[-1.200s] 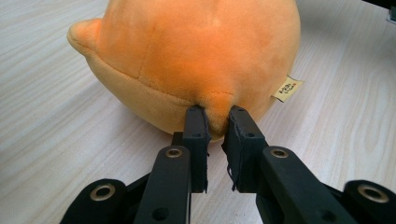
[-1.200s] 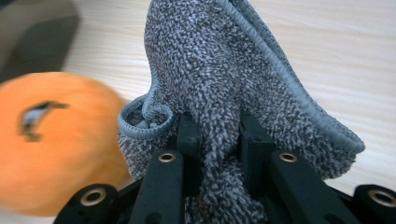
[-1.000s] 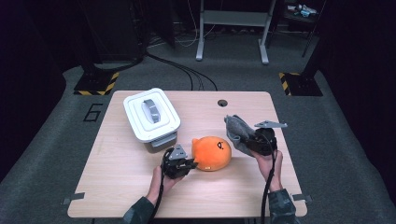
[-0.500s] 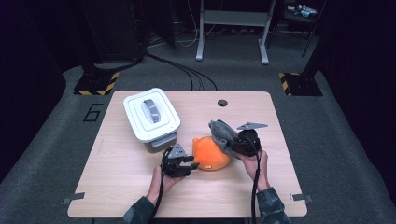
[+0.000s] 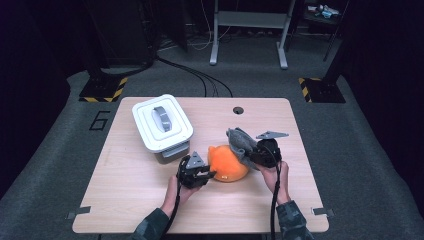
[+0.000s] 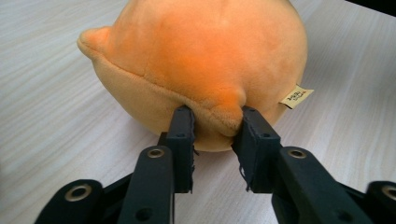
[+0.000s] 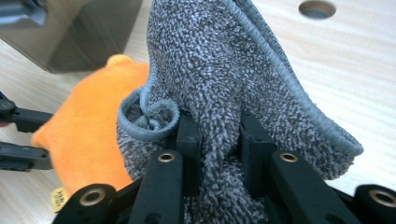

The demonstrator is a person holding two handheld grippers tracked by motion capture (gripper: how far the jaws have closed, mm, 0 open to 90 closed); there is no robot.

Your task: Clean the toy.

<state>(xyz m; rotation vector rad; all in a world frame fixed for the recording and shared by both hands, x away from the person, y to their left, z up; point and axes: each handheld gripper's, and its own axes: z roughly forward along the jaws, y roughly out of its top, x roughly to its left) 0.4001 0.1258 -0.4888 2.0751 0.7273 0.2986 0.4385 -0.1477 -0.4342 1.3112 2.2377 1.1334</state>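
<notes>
Left claw (image 6: 212, 123) narrowed, having just been closing, pinching a small nub on the near-left side of the orange plush toy (image 6: 201, 65). Right claw (image 7: 217, 128) clamped tight on a fold of grey towel (image 7: 224, 70), draped against the toy's right side. Toy on the counter (image 5: 130, 200), right of the white lidded box (image 5: 161, 122). Probably soft, light, squashy; best gripped by a protruding nub or seam.

Bright evenly lit tabletop, dark surroundings, soft shadows, close-ups sharp
</notes>
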